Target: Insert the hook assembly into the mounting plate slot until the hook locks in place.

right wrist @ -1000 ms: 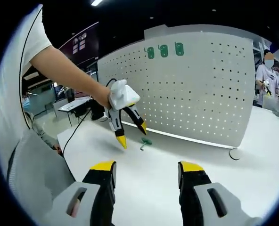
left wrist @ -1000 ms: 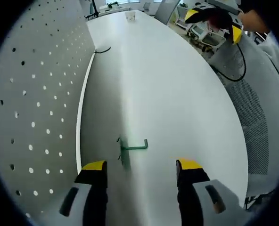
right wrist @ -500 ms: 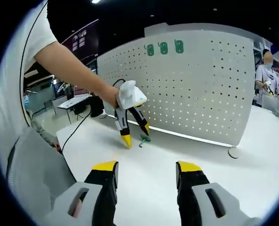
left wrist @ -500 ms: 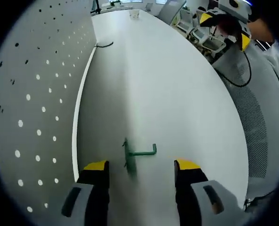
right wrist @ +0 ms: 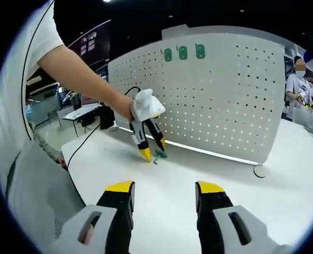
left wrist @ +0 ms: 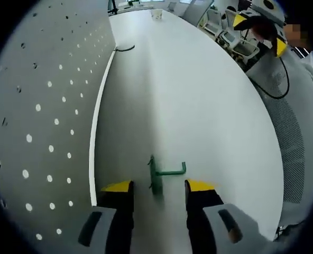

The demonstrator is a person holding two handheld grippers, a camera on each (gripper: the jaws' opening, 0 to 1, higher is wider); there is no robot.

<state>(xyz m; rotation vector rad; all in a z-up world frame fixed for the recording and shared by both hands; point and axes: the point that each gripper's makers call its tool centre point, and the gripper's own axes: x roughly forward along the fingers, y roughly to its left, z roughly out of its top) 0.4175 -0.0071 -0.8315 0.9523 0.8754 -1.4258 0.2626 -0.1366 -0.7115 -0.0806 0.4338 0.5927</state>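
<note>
Over the last second the left hand-held gripper (left wrist: 156,186) had closed in on the green hook (left wrist: 164,173), whose plate end now sat between the yellow jaw tips instead of ahead of them, and the jaws had drawn narrower, though not yet touching it.

The white table (left wrist: 199,95) stretched away, with the perforated white mounting plate (left wrist: 40,116) standing upright along its left edge in the left gripper view. In the right gripper view that plate (right wrist: 220,90) rose behind the left hand-held gripper (right wrist: 152,148), three green hooks (right wrist: 182,52) hung near its top, and a person (right wrist: 300,87) stood at the far right. The right hand-held gripper (right wrist: 162,187) hung well apart from the hook (right wrist: 158,155), jaws wide and empty. The hook lay on the table just beside the plate's foot.
</note>
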